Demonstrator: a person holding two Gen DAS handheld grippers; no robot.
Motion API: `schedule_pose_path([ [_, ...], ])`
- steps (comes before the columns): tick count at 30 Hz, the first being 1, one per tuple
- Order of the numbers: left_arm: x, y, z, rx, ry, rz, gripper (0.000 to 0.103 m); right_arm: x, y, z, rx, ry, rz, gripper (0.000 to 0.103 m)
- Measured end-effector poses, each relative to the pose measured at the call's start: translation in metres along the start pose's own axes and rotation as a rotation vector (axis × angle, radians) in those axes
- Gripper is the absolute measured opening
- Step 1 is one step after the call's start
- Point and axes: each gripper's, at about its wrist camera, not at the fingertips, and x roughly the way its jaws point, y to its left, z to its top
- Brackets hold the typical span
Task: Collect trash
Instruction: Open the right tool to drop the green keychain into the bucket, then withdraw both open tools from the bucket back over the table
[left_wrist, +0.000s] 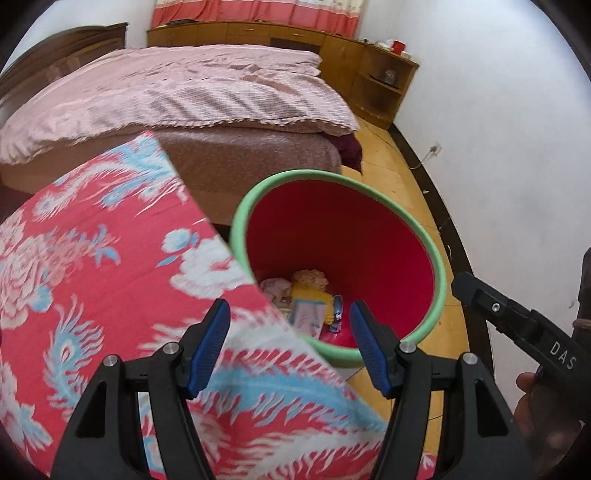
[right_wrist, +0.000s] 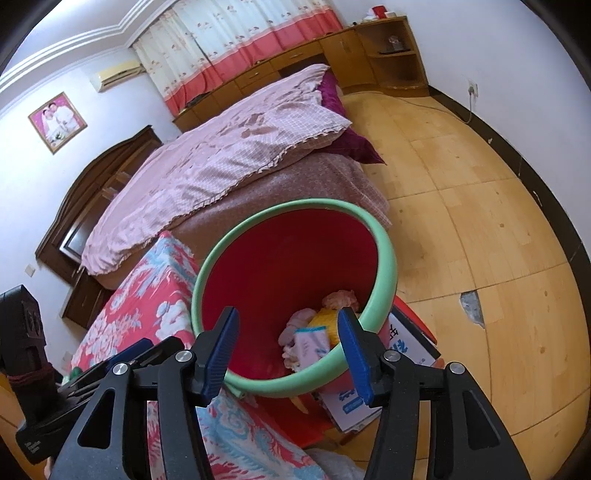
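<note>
A red trash bin with a green rim (left_wrist: 437, 258) stands on the floor beside the table; it also shows in the right wrist view (right_wrist: 388, 254). Inside lie trash pieces: a yellow packet (left_wrist: 308, 293), a pale blue-white packet (right_wrist: 312, 345), crumpled pinkish paper (right_wrist: 341, 299) and a small blue wrapper (left_wrist: 338, 314). My left gripper (left_wrist: 290, 347) is open and empty, above the table edge and bin. My right gripper (right_wrist: 290, 350) is open and empty, above the bin's near rim. The right gripper's body also shows in the left wrist view (left_wrist: 517, 325).
A table with a red floral cloth (left_wrist: 103, 280) stands left of the bin. A cardboard box (right_wrist: 406, 343) lies under the bin's right side. A bed with a pink quilt (right_wrist: 221, 155) is behind. Wooden floor (right_wrist: 480, 221) stretches right; cabinets line the far wall.
</note>
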Motion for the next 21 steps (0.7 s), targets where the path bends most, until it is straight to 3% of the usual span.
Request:
schedule_pose_path([
  [10,-0.042,0.038,-0.023,-0.119,-0.037,0.068,0.067,-0.011,0.033,-0.019,-0.067,0.022,0.044,0.065],
  [14,-0.065,0.050,-0.033,-0.152,-0.071,0.111,0.067,-0.018,0.050,-0.026,-0.102,0.016,0.061,0.073],
  [21,-0.103,0.072,-0.052,-0.208,-0.116,0.160,0.067,-0.032,0.081,-0.043,-0.172,0.010,0.100,0.073],
])
